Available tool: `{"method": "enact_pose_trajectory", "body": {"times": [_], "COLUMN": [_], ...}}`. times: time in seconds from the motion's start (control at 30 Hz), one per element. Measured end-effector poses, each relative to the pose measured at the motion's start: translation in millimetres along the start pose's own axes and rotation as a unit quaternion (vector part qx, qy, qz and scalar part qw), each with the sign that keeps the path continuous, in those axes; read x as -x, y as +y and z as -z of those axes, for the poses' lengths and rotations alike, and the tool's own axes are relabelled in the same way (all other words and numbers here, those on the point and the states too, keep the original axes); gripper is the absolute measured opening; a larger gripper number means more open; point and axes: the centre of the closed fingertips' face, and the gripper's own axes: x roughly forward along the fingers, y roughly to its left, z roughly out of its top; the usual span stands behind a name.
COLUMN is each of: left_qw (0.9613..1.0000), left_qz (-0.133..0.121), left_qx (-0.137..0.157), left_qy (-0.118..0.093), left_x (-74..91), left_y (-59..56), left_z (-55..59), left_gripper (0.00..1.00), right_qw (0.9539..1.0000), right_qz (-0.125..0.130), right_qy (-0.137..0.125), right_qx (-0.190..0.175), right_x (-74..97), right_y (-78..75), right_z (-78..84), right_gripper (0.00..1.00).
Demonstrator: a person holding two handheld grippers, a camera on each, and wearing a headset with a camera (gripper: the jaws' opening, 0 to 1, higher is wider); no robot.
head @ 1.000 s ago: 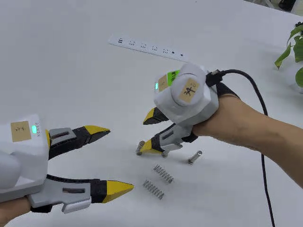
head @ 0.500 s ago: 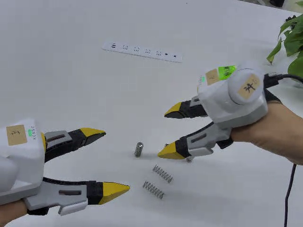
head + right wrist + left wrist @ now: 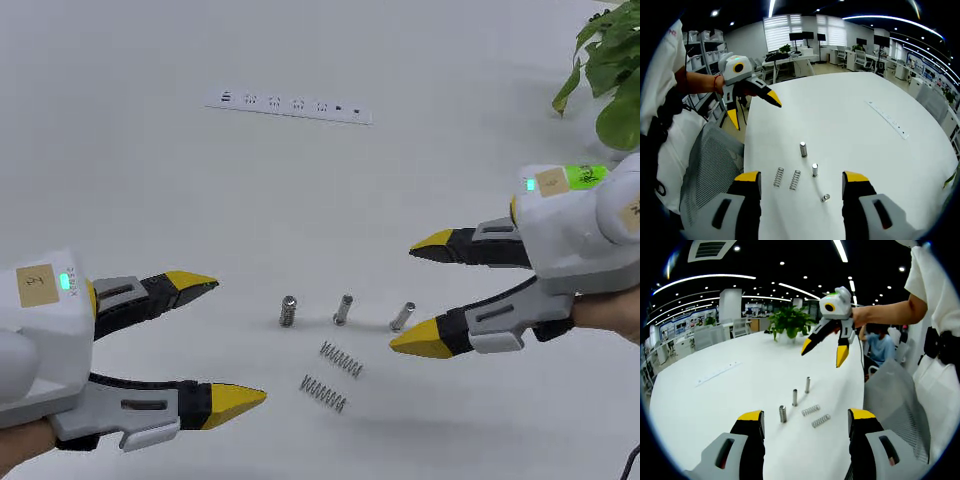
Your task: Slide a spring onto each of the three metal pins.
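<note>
Three short metal pins stand in a row on the white table (image 3: 150,180). The left pin (image 3: 288,311) wears a spring; the middle pin (image 3: 343,309) and right pin (image 3: 402,316) are bare. Two loose springs (image 3: 341,359) (image 3: 323,394) lie just in front of them. My left gripper (image 3: 225,342) hovers open at the lower left, a hand's width from the pins. My right gripper (image 3: 420,293) is open beside the right pin and holds nothing. The left gripper view has the sprung pin (image 3: 783,414) nearest, between the open fingertips. In the right gripper view, the bare pin (image 3: 825,198) is closest.
A white power strip (image 3: 290,104) lies flat at the back of the table. A green plant (image 3: 600,70) stands at the far right corner. A grey mesh chair (image 3: 710,160) sits off the near table edge, where a person in a white shirt stands.
My right gripper has pulled away from the pins to the right and stayed open, uncovering all three pins. The left gripper has barely moved. The head camera shifted slightly.
</note>
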Motion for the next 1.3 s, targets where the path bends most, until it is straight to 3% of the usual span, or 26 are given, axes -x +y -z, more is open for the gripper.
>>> {"method": "enact_pose_trajectory", "body": {"times": [0.13, 0.27, 0.47, 0.57, 0.83, 1.3], "left_qw": [0.9998, 0.9994, 0.9976, 0.9939, 0.9853, 0.9721], "left_qz": [0.010, 0.019, 0.036, 0.048, 0.081, 0.118], "left_qx": [-0.007, -0.011, -0.030, -0.057, -0.088, -0.134], "left_qy": [0.013, 0.026, 0.052, 0.081, 0.122, 0.153], "left_x": [-4.1, -7.8, -16.6, -21.8, -38.4, -76.1], "left_y": [-2.6, -2.7, -5.4, -8.4, -18.9, -25.2], "left_z": [3.3, 8.1, 17.3, 27.6, 42.8, 60.9], "left_gripper": [0.69, 0.68, 0.64, 0.63, 0.59, 0.43], "right_qw": [0.9998, 0.9993, 0.9981, 0.9971, 0.9962, 0.9942], "right_qz": [0.003, 0.013, 0.023, 0.026, 0.025, 0.028], "right_qy": [-0.015, -0.028, -0.047, -0.059, -0.067, -0.085], "right_qx": [-0.009, -0.024, -0.033, -0.040, -0.048, -0.060], "right_x": [8.4, 15.4, 22.0, 23.9, 25.0, 30.4], "right_y": [-1.1, -5.8, -3.9, -2.1, 1.0, 2.8], "right_z": [16.6, 35.1, 51.4, 56.6, 75.4, 94.0], "right_gripper": [0.76, 0.77, 0.85, 0.87, 0.91, 0.91]}}
